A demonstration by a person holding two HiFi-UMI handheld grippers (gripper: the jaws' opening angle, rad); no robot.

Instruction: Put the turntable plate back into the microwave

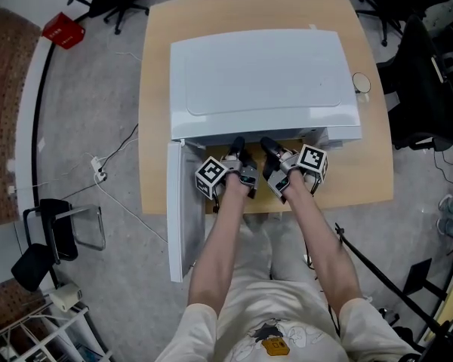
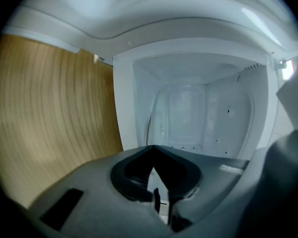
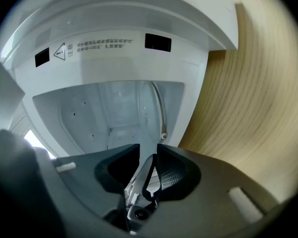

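Observation:
The white microwave (image 1: 264, 74) stands on a wooden table (image 1: 155, 111) with its door (image 1: 180, 202) swung open at the left. Both grippers reach side by side into the cavity mouth. The glass turntable plate (image 2: 148, 125) shows only as a thin curved rim low in the cavity, close to the floor; its rim (image 3: 158, 105) appears the same way from the other side. My left gripper (image 2: 152, 147) (image 1: 238, 148) has its tips together with nothing seen between them. My right gripper (image 3: 148, 145) (image 1: 270, 151) shows a narrow gap between its tips, and no pad visibly presses on the plate.
A small round white object (image 1: 361, 83) lies on the table right of the microwave. Office chairs (image 1: 408, 66) stand to the right and behind. On the floor at the left are cables (image 1: 109, 168), a chair (image 1: 53, 232) and a red box (image 1: 63, 30).

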